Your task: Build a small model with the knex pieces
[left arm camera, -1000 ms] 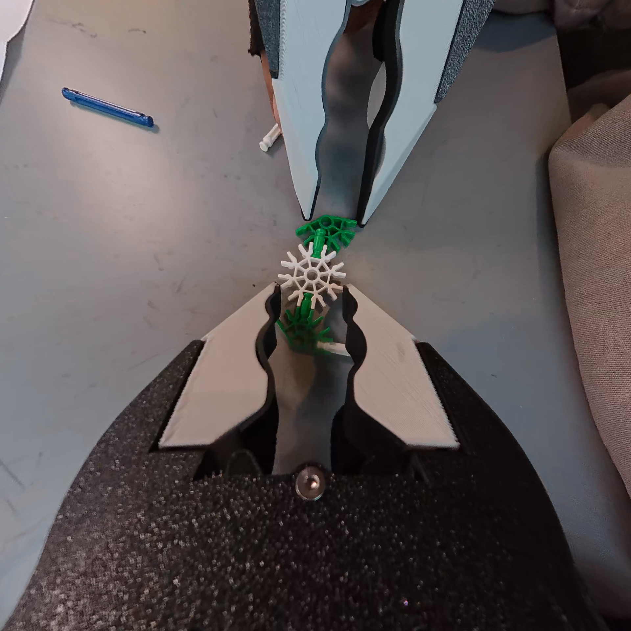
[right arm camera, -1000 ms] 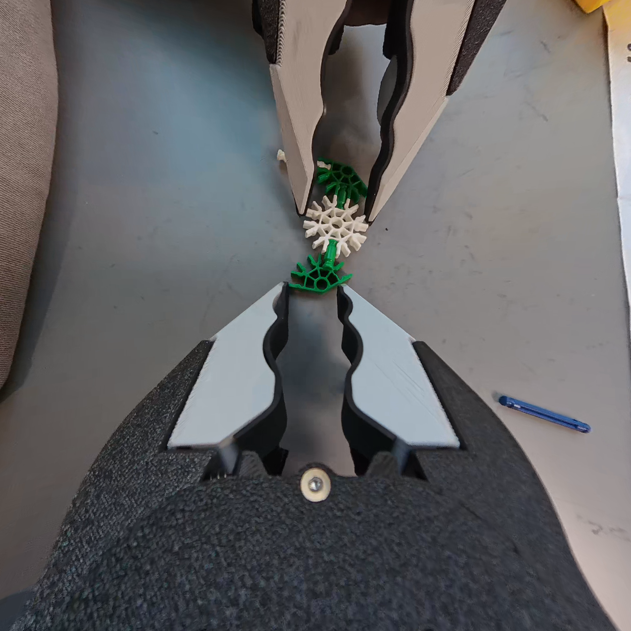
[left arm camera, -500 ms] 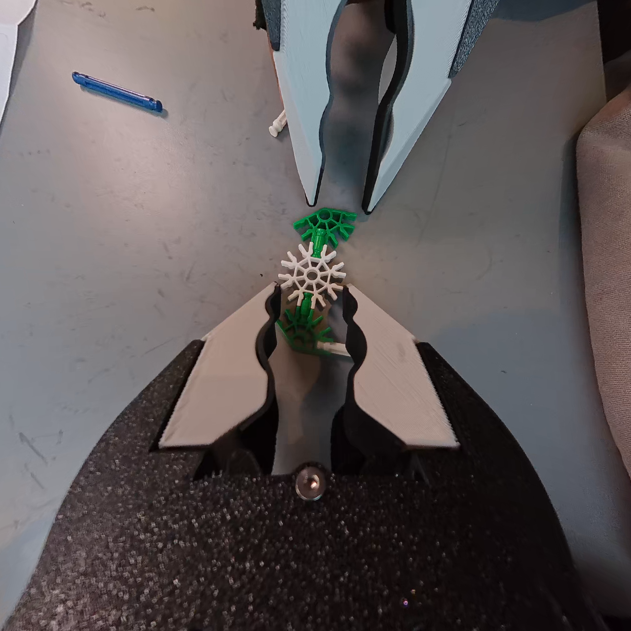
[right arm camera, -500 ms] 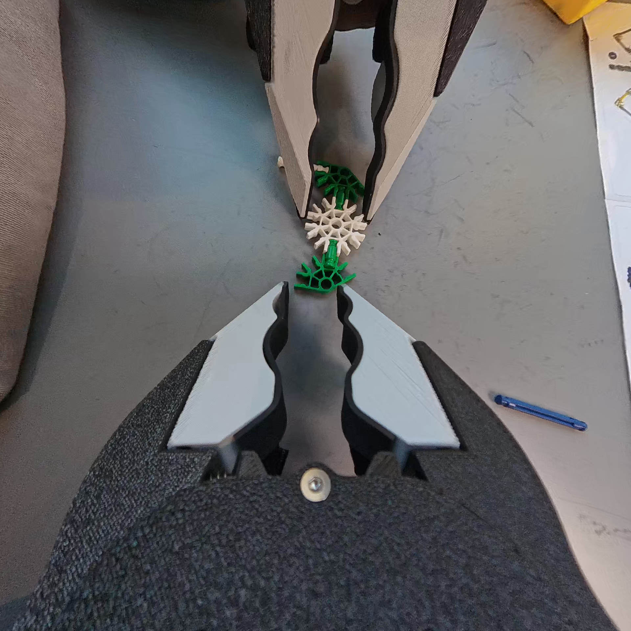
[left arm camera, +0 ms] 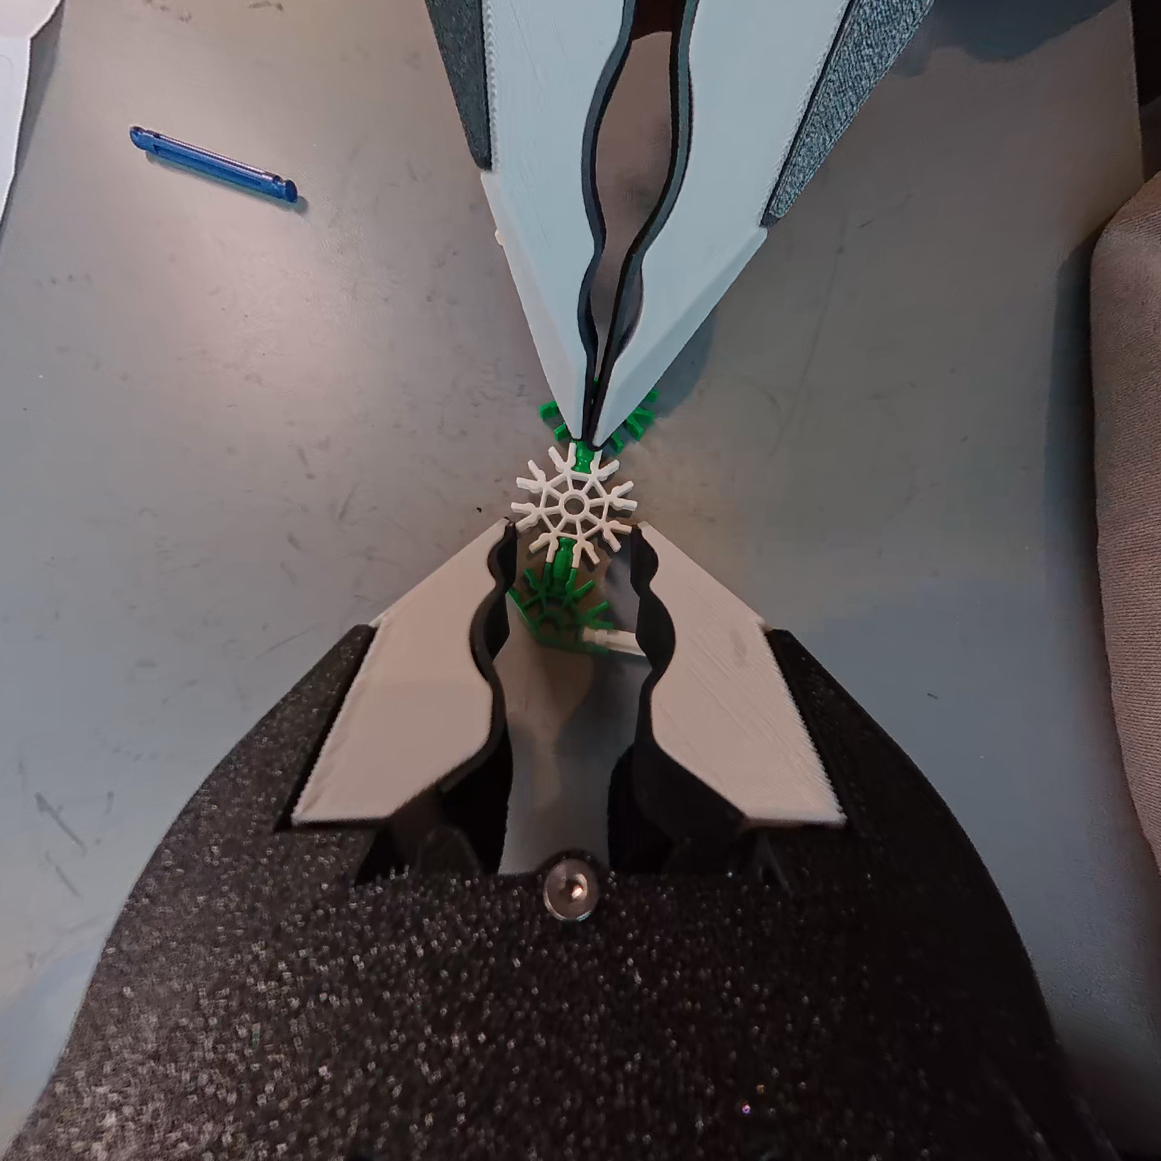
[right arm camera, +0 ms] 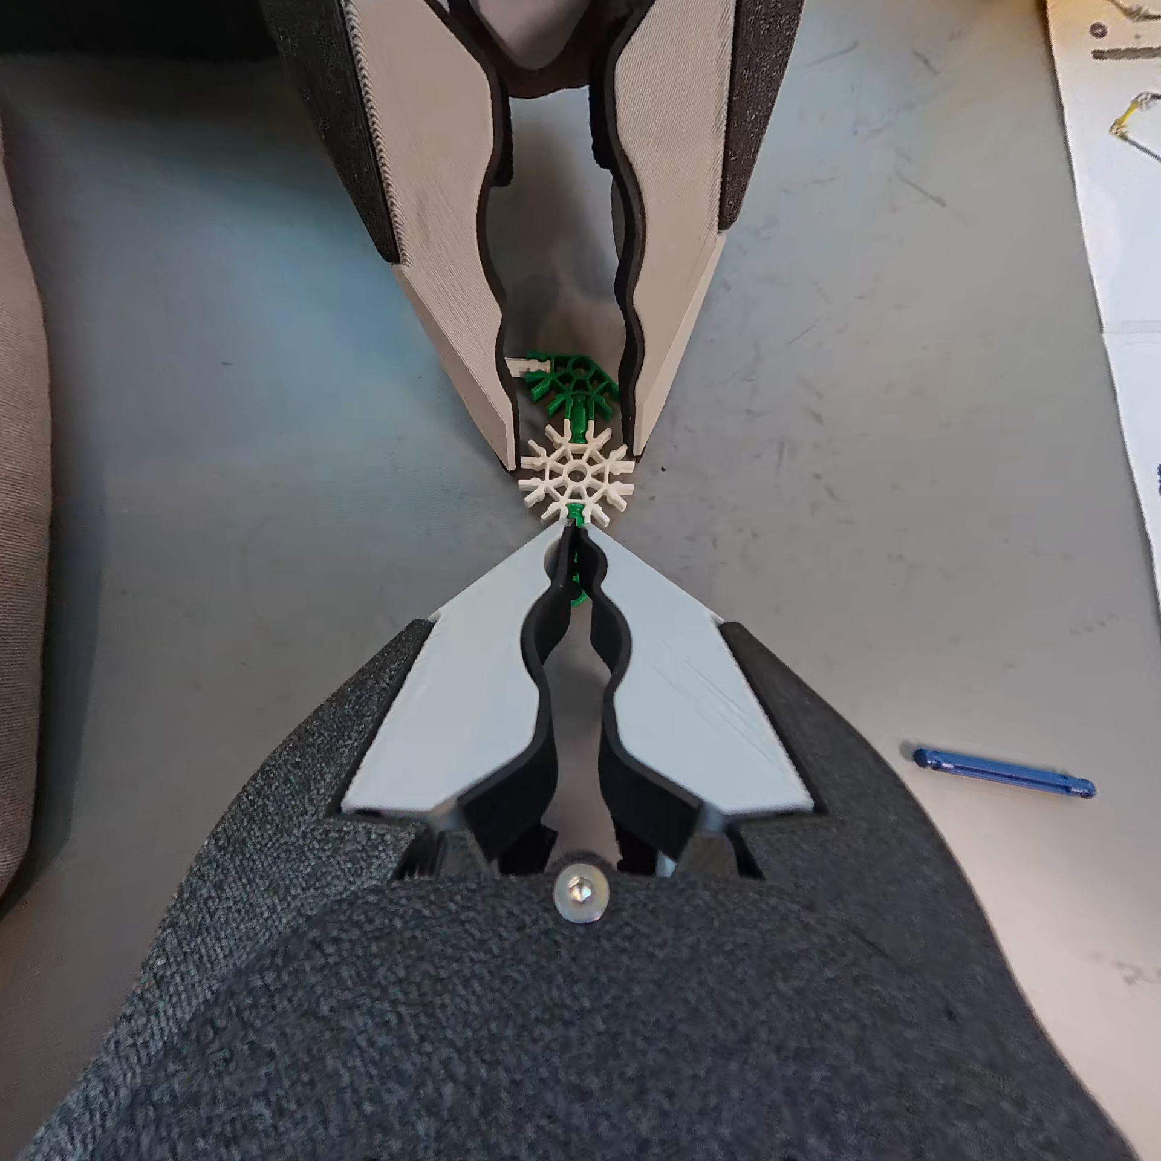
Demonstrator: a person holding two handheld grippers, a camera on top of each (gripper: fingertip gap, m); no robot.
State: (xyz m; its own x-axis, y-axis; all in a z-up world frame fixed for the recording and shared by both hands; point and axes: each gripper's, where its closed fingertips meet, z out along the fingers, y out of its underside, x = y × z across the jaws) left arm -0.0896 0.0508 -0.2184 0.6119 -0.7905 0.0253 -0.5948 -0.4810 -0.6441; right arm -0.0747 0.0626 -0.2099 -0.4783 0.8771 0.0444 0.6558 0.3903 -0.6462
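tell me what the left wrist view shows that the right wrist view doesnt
Only the left wrist view shows the green fan piece spreading out on both sides of the right gripper's shut tips. Only the right wrist view shows the paper sheet at the table's edge. Both show the white snowflake piece, the second green fan piece between the left gripper's open fingers without visible contact, the short white rod plugged into it, the blue rod and beige fabric.

White snowflake connector (left arm camera: 572, 506), green connectors (left arm camera: 556, 606) (joined)
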